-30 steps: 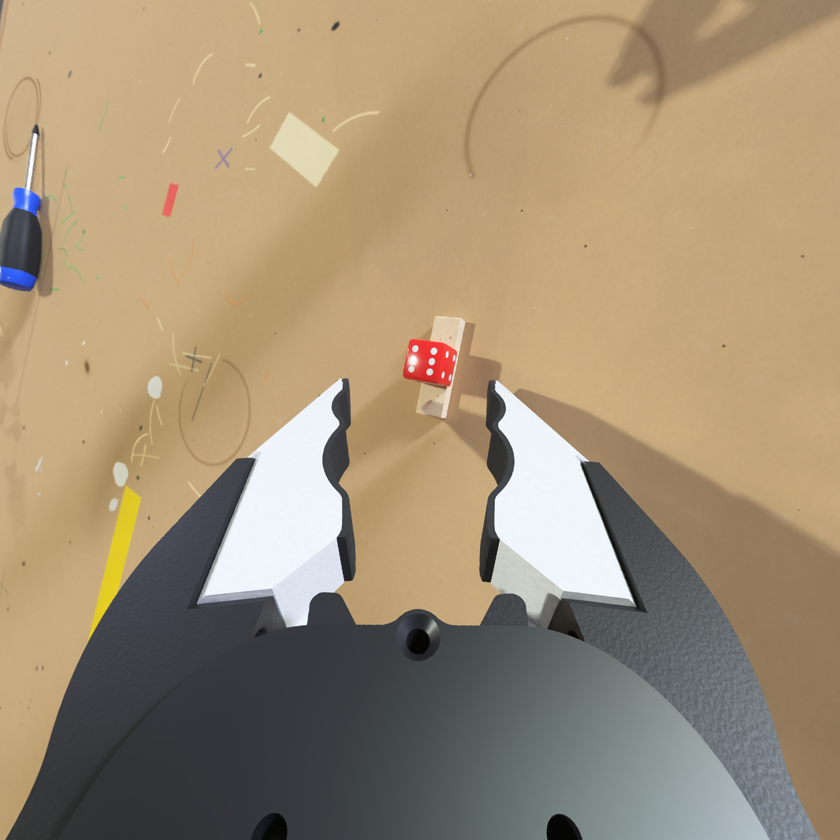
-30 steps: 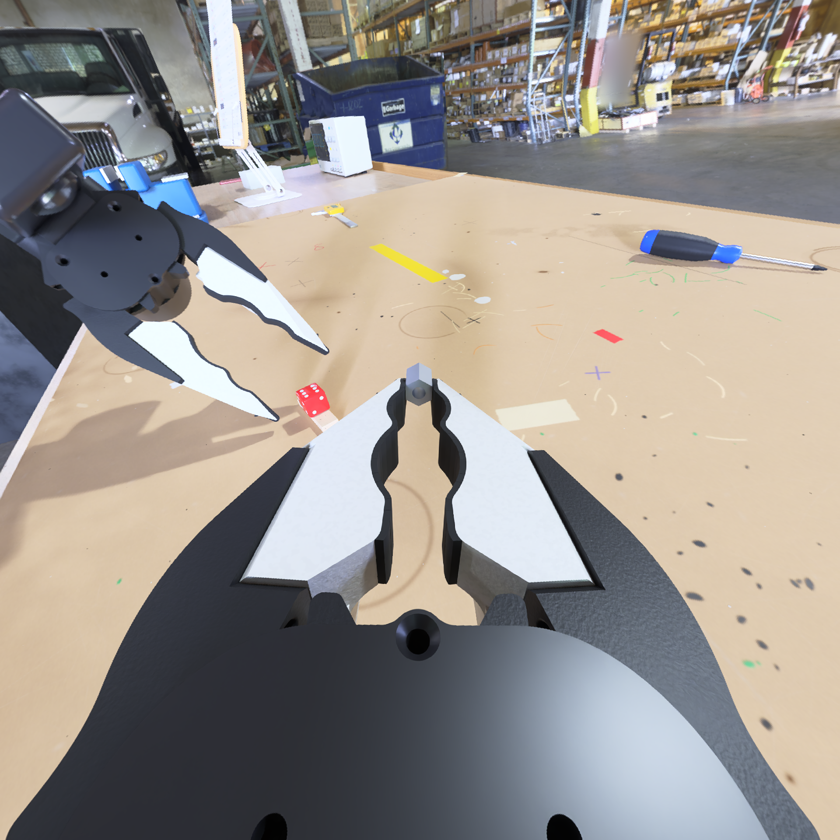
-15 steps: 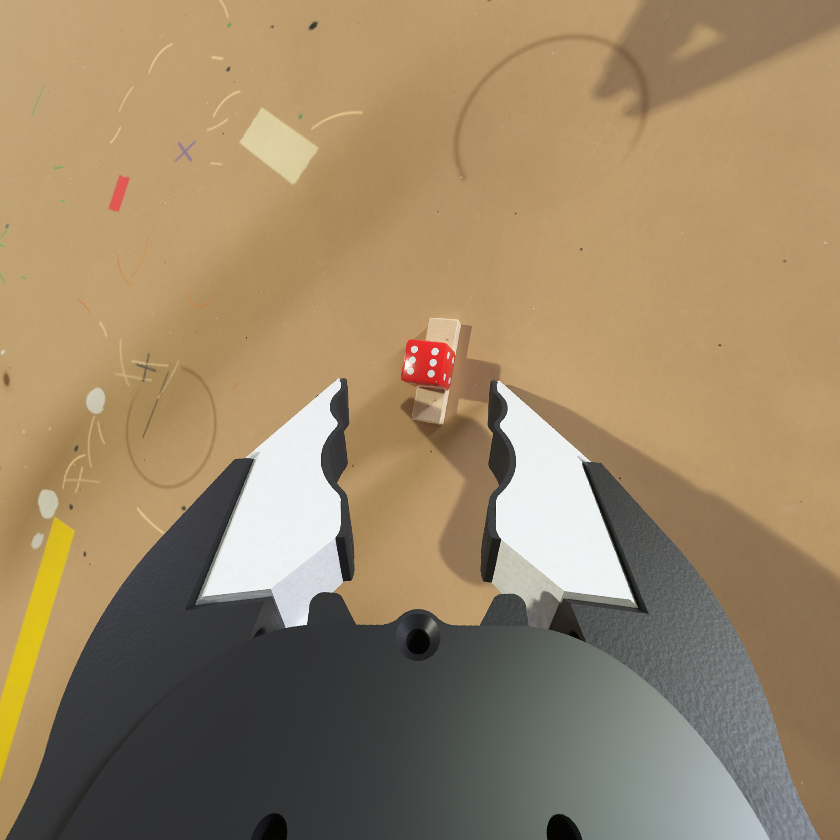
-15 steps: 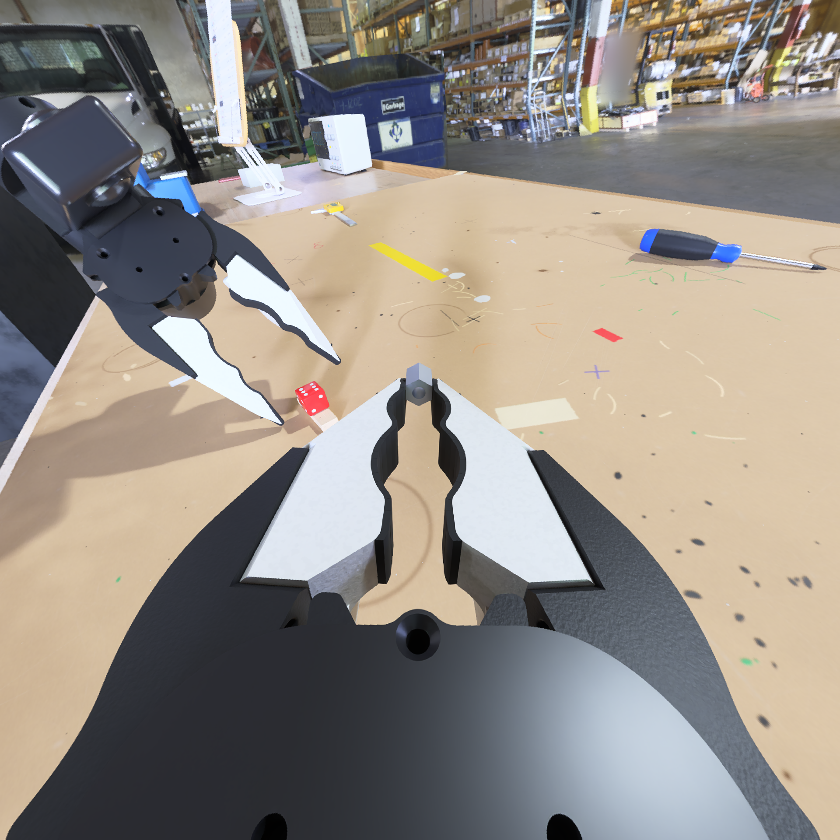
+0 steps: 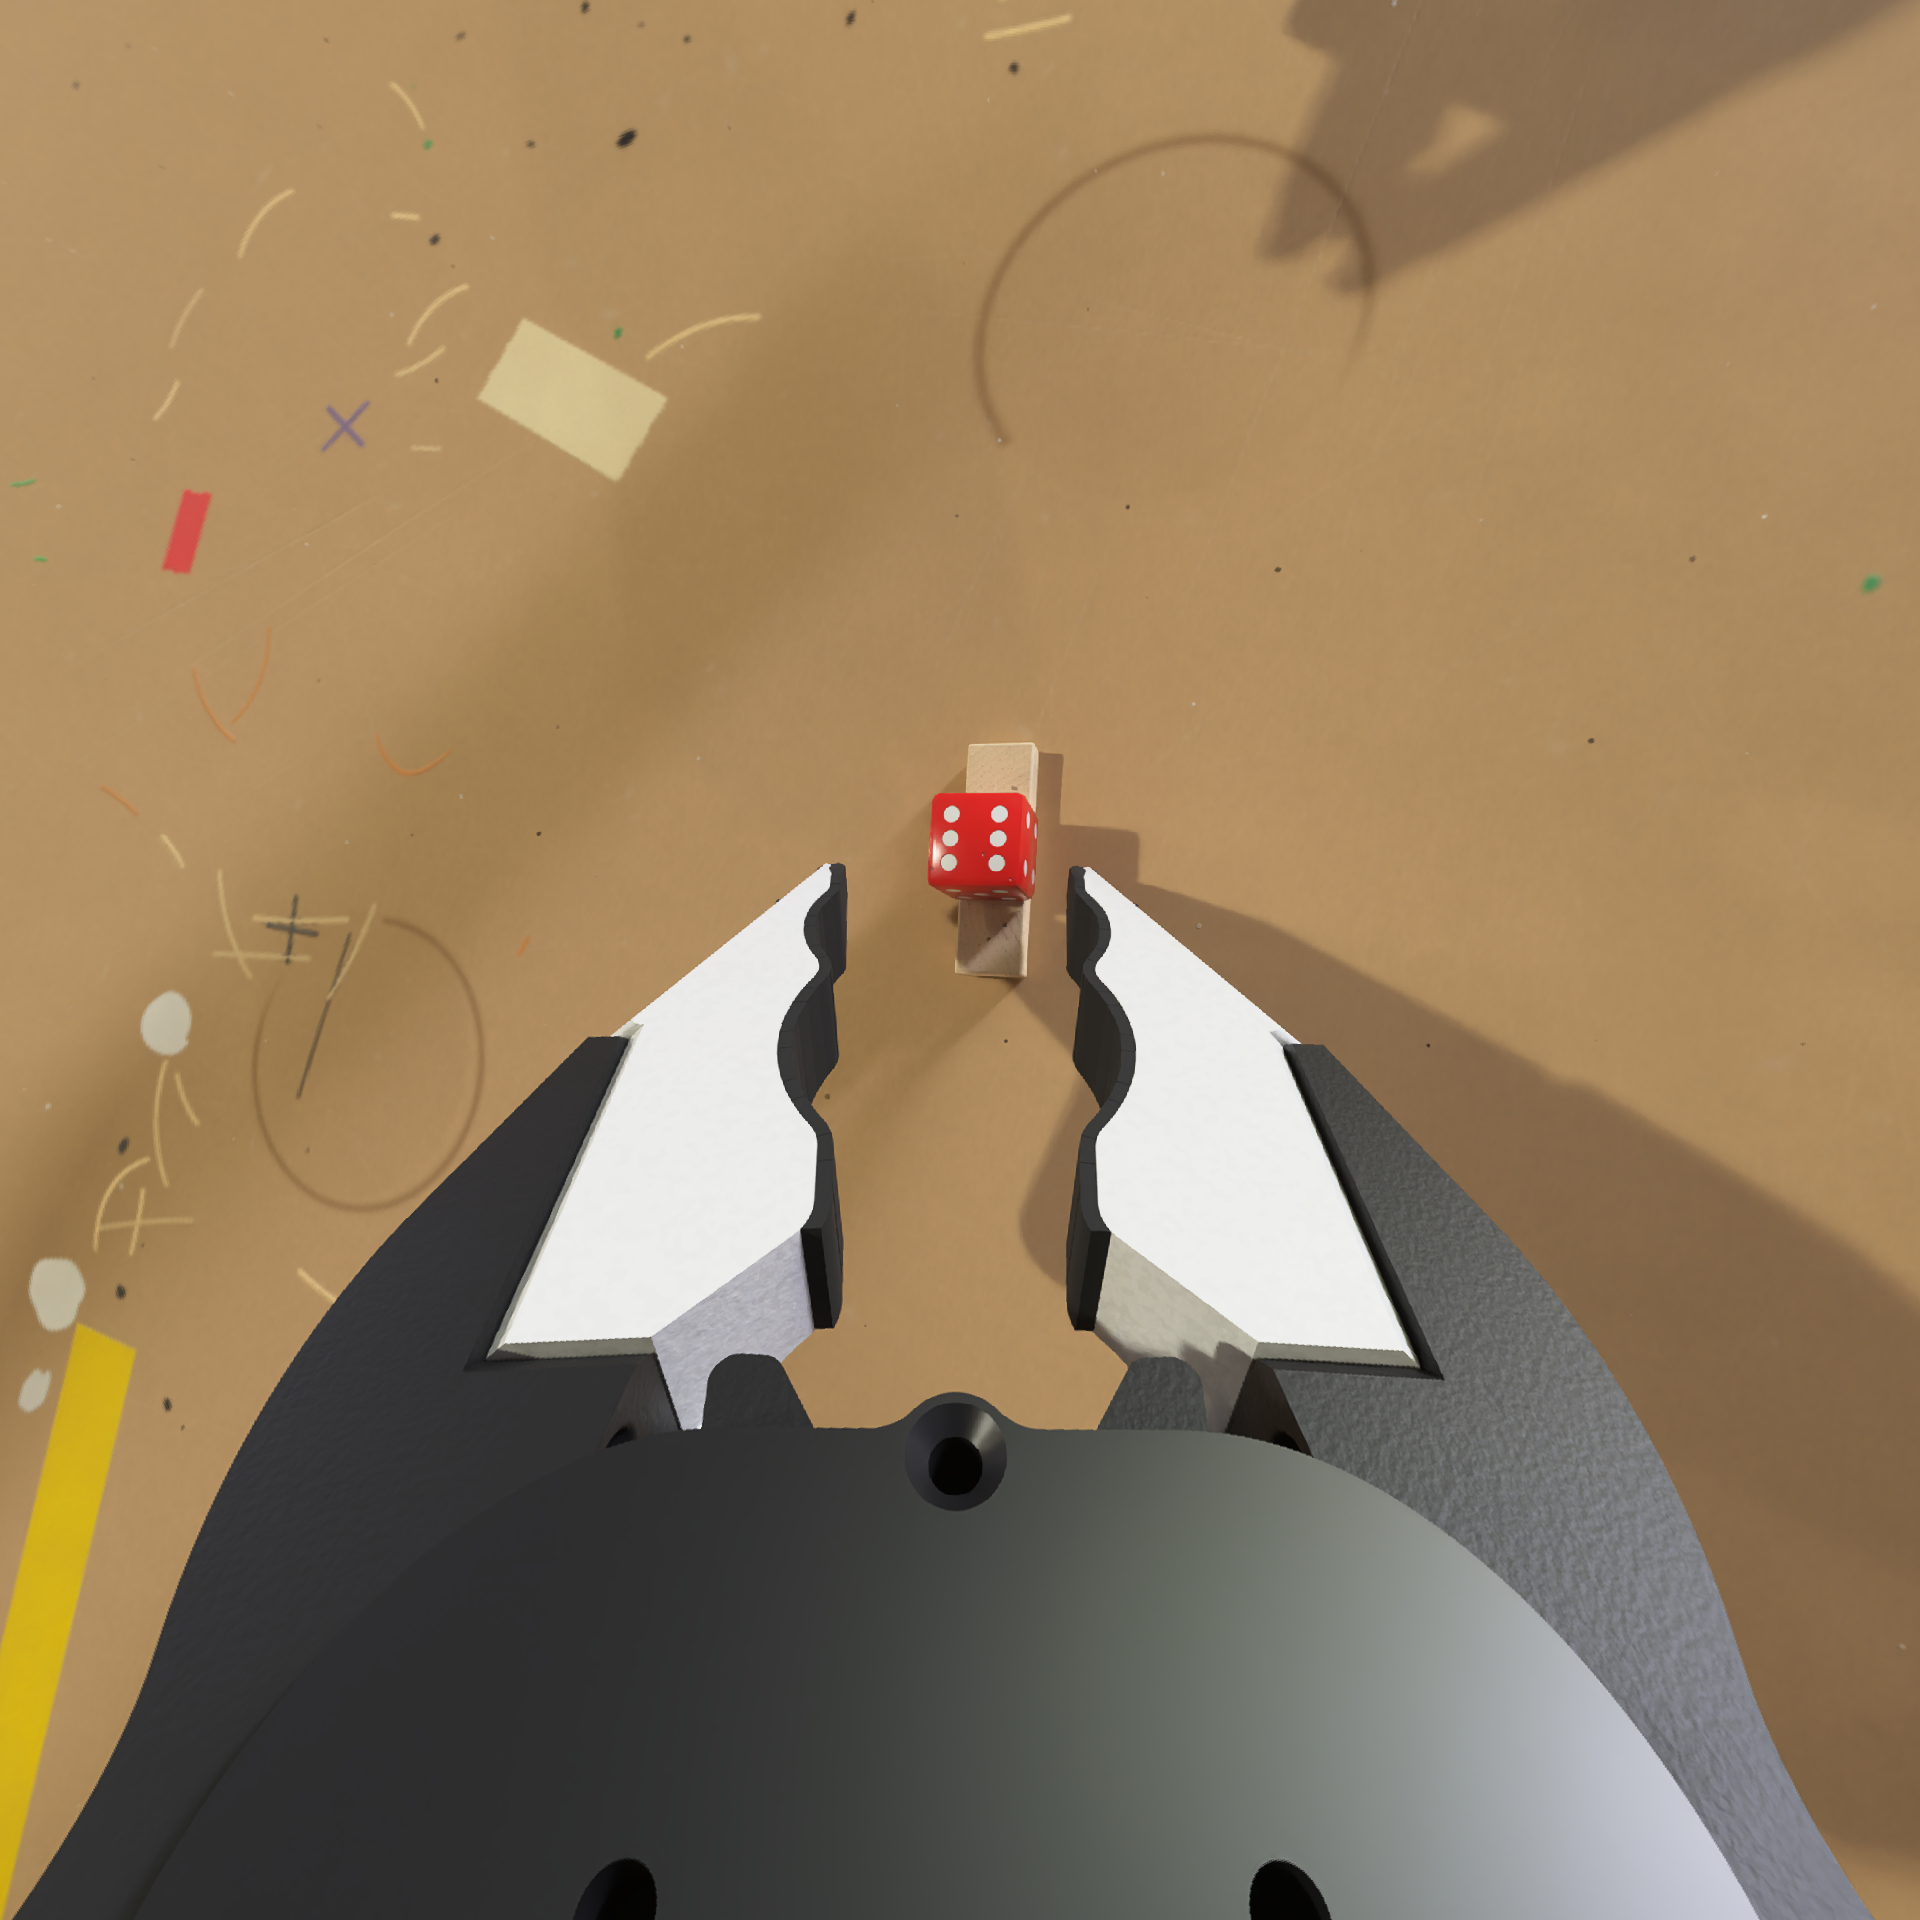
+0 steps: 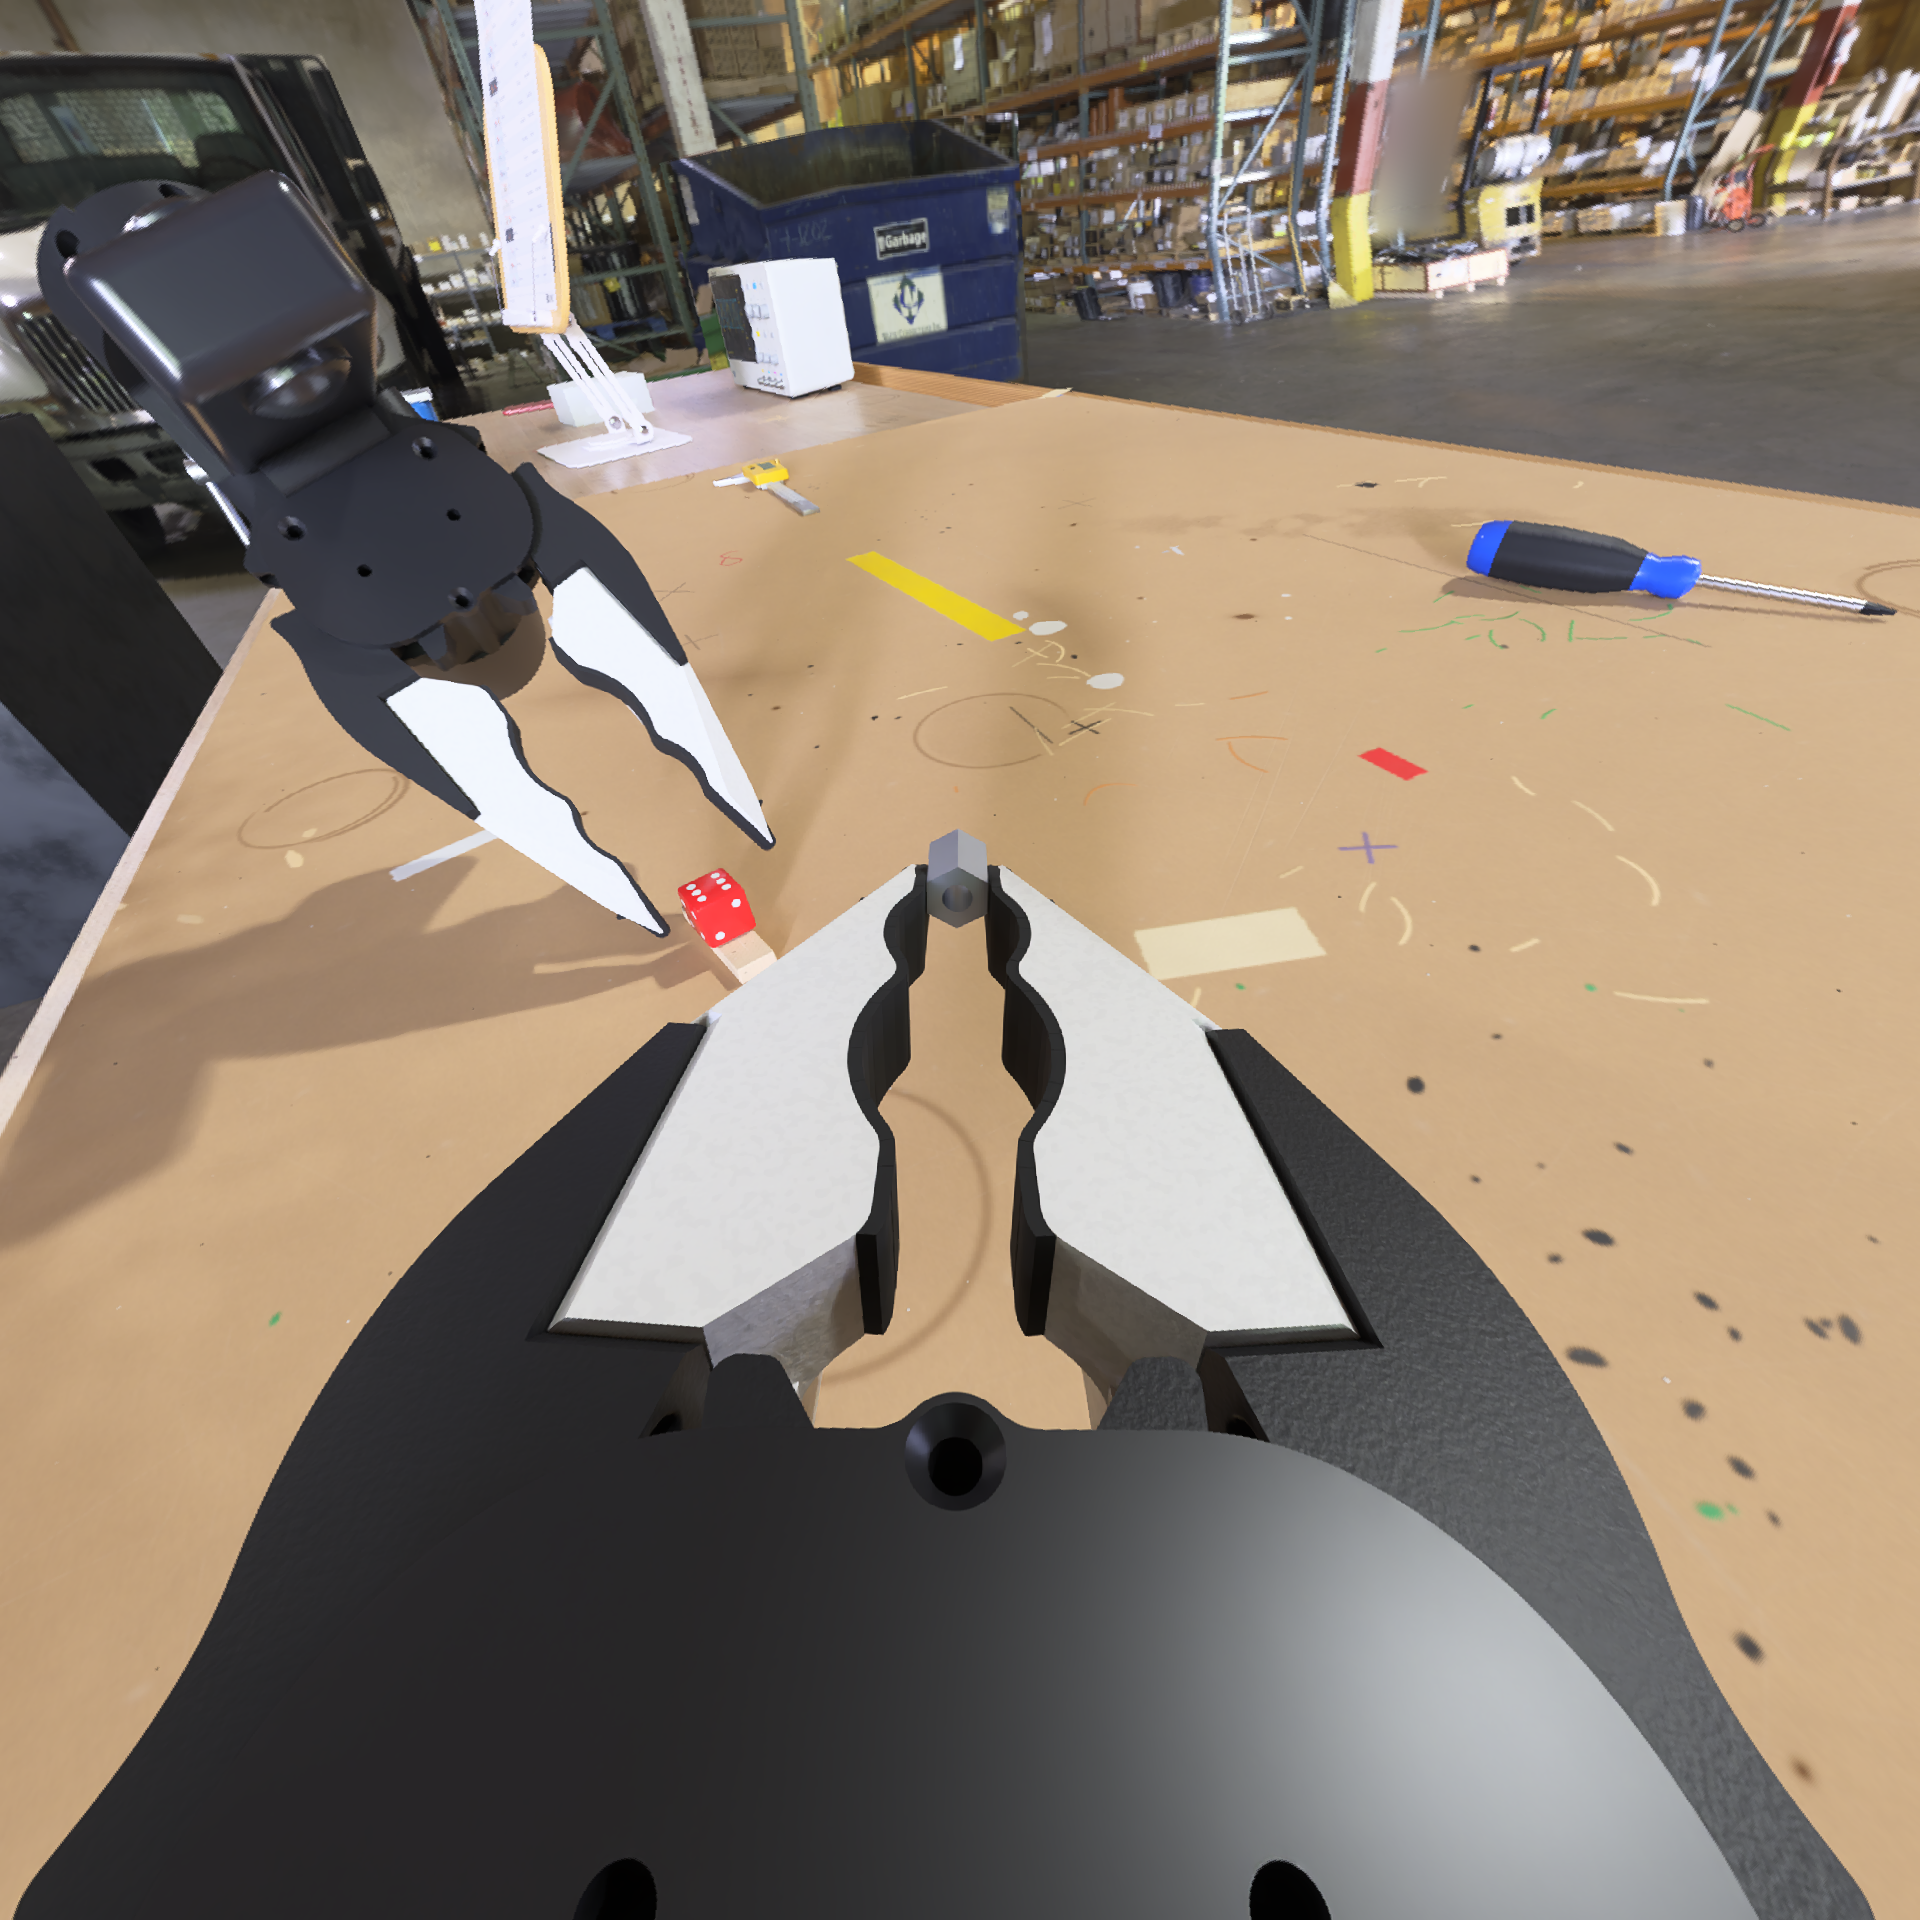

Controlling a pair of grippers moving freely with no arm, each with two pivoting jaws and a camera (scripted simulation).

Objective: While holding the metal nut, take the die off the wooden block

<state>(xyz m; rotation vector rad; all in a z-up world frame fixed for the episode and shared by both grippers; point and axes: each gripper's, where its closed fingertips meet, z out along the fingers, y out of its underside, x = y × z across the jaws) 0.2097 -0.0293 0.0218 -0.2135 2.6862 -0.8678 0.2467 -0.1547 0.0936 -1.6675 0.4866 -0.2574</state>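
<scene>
We bring left gripper (image 5: 954, 873) lower, jaws wide, now flanking die (image 5: 982, 844) on wooden block (image 5: 997, 940); grasp imminent. Right gripper (image 6: 956, 883) keeps metal nut (image 6: 956, 876) pinched.

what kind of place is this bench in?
Most likely a warehouse or industrial storeroom: tall stocked shelving racks line the back, a blue dumpster stands behind the marked-up workbench, and a truck is parked at the left.

Tan workbench top (image 6: 1143, 1091) scuffed with pen marks and paint spots, wooden block (image 5: 995, 935) lying flat on it, blue and black screwdriver (image 6: 1621, 566) well apart, yellow tape strip (image 6: 930, 594), red tape scrap (image 6: 1392, 764), pale tape patch (image 5: 569, 398)
</scene>
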